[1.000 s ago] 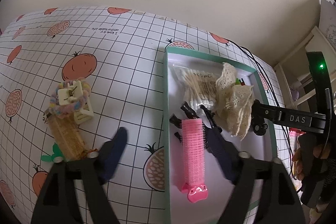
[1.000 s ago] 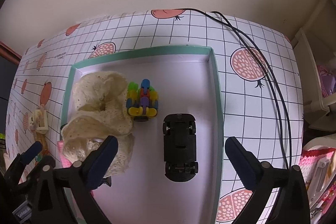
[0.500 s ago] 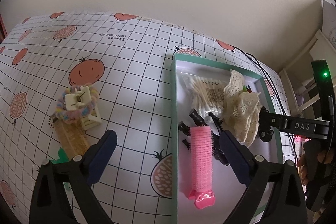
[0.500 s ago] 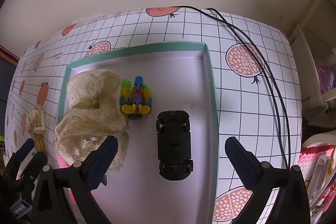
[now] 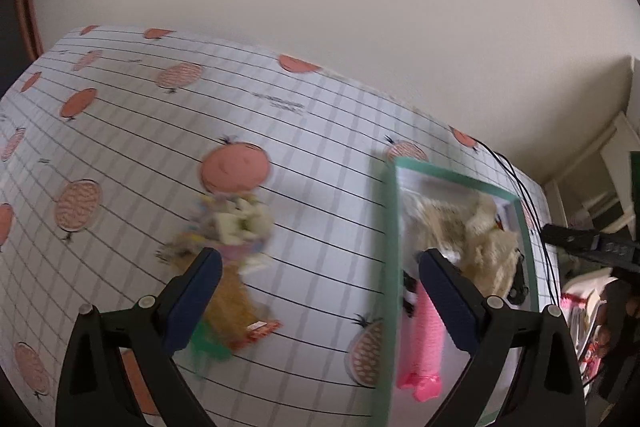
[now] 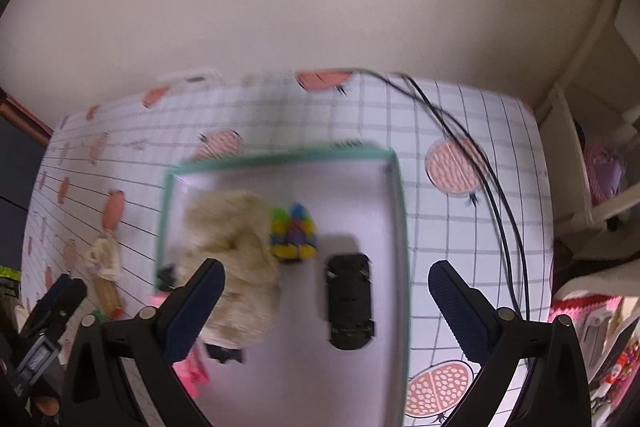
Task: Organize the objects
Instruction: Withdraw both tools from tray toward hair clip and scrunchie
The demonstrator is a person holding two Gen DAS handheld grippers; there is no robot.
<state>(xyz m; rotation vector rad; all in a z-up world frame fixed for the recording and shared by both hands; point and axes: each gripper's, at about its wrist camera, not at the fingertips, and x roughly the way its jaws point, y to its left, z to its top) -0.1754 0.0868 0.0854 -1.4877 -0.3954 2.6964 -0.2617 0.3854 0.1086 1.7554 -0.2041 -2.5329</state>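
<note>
The left wrist view is blurred. My left gripper [image 5: 318, 263] is open and empty above the fruit-print cloth, between a pile of hair things and the teal-rimmed tray [image 5: 390, 267]. The pile holds a cream hair claw [image 5: 240, 223] with a pastel scrunchie on an orange roller [image 5: 234, 303]. In the tray lie a pink roller [image 5: 426, 339] and a cream lace scrunchie [image 5: 488, 247]. My right gripper [image 6: 324, 269] hangs open and empty over the tray [image 6: 280, 159], above a black toy car [image 6: 350, 301] and a colourful block toy [image 6: 294, 231].
Two black cables [image 6: 480, 167] run over the cloth right of the tray. A white shelf unit [image 6: 592, 187] and pink knitted things [image 6: 580, 311] stand off the table's right edge. A plain wall runs close behind the table.
My left gripper has moved left, off the pink roller in the tray towards the hair pile, and its jaws have widened. My right gripper has risen above the tray, still open.
</note>
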